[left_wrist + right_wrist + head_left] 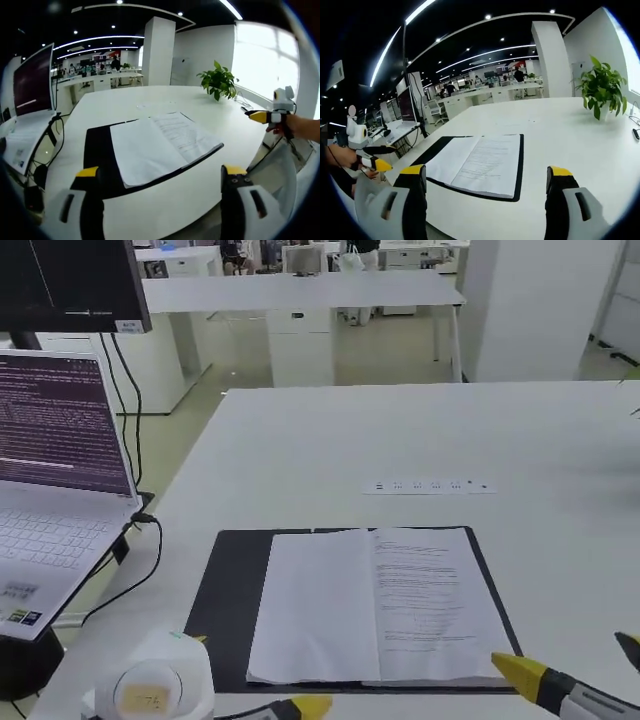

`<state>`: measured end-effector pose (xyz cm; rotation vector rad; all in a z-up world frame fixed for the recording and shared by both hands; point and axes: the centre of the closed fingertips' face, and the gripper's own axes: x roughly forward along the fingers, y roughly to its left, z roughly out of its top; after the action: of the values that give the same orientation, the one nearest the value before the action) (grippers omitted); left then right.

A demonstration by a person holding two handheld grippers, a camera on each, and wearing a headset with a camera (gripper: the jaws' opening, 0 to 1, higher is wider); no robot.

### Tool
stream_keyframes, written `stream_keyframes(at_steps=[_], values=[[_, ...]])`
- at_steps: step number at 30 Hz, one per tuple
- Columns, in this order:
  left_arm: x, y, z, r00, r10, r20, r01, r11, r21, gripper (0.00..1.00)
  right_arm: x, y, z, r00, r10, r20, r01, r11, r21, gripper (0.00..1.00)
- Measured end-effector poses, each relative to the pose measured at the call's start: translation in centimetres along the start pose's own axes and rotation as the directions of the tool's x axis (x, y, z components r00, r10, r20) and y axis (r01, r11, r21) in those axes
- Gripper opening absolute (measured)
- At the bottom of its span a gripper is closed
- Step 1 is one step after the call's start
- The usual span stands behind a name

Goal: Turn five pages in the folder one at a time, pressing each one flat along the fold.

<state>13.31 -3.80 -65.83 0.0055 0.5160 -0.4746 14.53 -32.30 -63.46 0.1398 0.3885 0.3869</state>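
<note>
head view: folder (232, 590) lies open on surface (400, 440). left gripper (160, 171) and right gripper (487, 171) near it, jaws spread, empty. step judged: approach before a turn; next calls for pinching 1 printed page (430, 600) by its edge.

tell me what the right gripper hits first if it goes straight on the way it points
Probably the open folder: the right gripper, jaws open, points over bare table at its printed page. Depth is unclear, so it might touch the table just short of it.
</note>
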Motion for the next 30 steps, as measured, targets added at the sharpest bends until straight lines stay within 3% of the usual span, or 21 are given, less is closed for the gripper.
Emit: stream_keyframes(at_steps=[11, 22, 30], values=[[4.2, -2.2, -0.1, 0.9967, -0.058, -0.056, 0.061, 0.997, 0.054, 0.98, -0.7, -0.4, -2.2, 0.9987, 0.008, -0.050, -0.006, 1.000, 0.030, 0.99], [10.4, -6.4, -0.1, 0.9826, -0.149, -0.111, 0.160, 0.982, 0.099, 0.87, -1.1, -1.1, -2.9, 0.9982, -0.012, -0.059, 0.015, 0.999, 0.045, 0.98], [13.9, -9.2, 0.1, 0.9714, -0.199, -0.129, 0.219, 0.962, 0.163, 0.79, -1.2, -1.5, -2.6, 0.9985, -0.031, -0.044, 0.034, 0.998, 0.056, 0.97]])
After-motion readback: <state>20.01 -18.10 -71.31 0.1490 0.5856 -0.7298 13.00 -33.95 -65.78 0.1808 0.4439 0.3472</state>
